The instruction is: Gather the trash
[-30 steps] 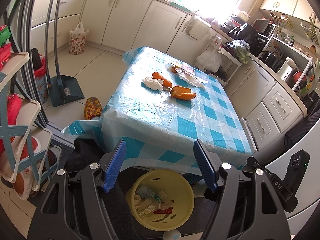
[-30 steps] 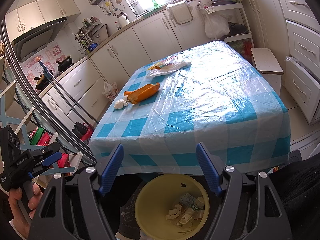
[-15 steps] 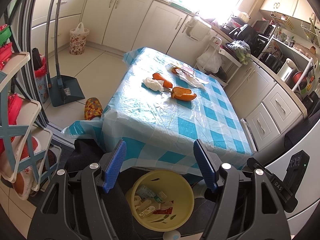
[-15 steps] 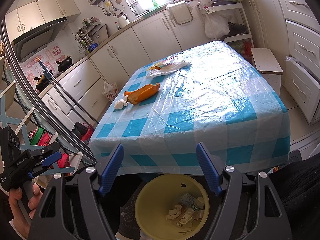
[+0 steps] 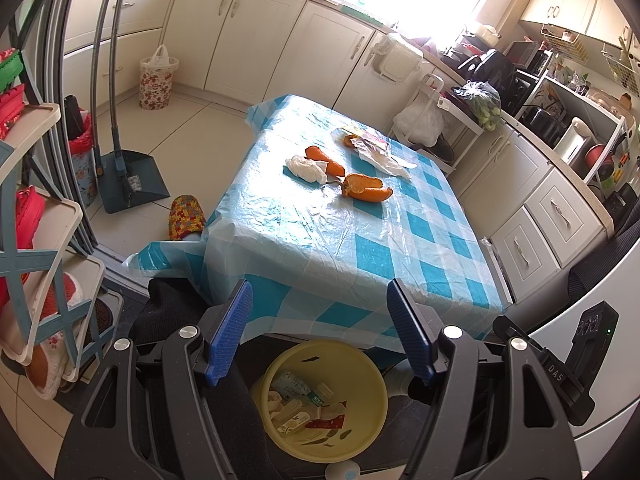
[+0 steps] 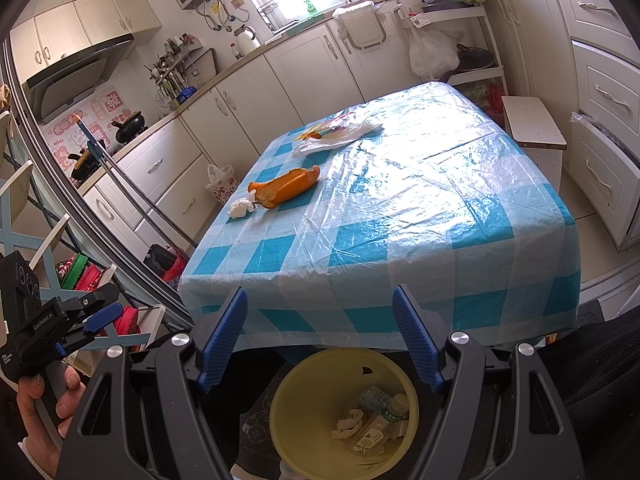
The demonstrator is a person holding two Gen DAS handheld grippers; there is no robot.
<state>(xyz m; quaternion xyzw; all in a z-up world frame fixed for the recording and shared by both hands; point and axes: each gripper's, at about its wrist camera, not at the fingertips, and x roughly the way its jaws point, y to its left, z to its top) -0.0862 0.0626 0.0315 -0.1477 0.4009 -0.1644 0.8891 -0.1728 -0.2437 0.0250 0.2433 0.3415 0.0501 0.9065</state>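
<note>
At the far left we see a shelf rack (image 5: pixel 38 240) with red slippers, and past it a dustpan (image 5: pixel 134 178) leaning on the floor beside a flowered bin (image 5: pixel 156 84) near the cabinets. Our left gripper (image 5: pixel 320 332) hangs at the near edge of the table (image 5: pixel 420 256), its blue fingers (image 5: pixel 230 334) apart with nothing between them. Directly beneath it, on the floor at the near edge, sits the yellow bucket (image 5: pixel 280 368), already holding cartons and wrappers. On the checked cloth, toward the far left corner, lies a white tissue wad (image 5: pixel 306 168), touching an orange peel (image 5: pixel 324 160); just right of them a second, larger peel (image 5: pixel 366 188) rests near the middle of the far half. Further back, near the far edge, a crumpled plastic bag (image 5: pixel 376 152) covers some wrappers. From the right wrist we see our left hand (image 6: pixel 40 412) wrapped around its handle at the lower left. Our right gripper (image 6: pixel 320 336) also hovers at the near edge above the bucket, its fingers (image 6: pixel 416 340) spread and empty. At the right, a white stool (image 6: pixel 532 124) stands beside the table's far right corner, near the drawers (image 6: pixel 604 100).
</note>
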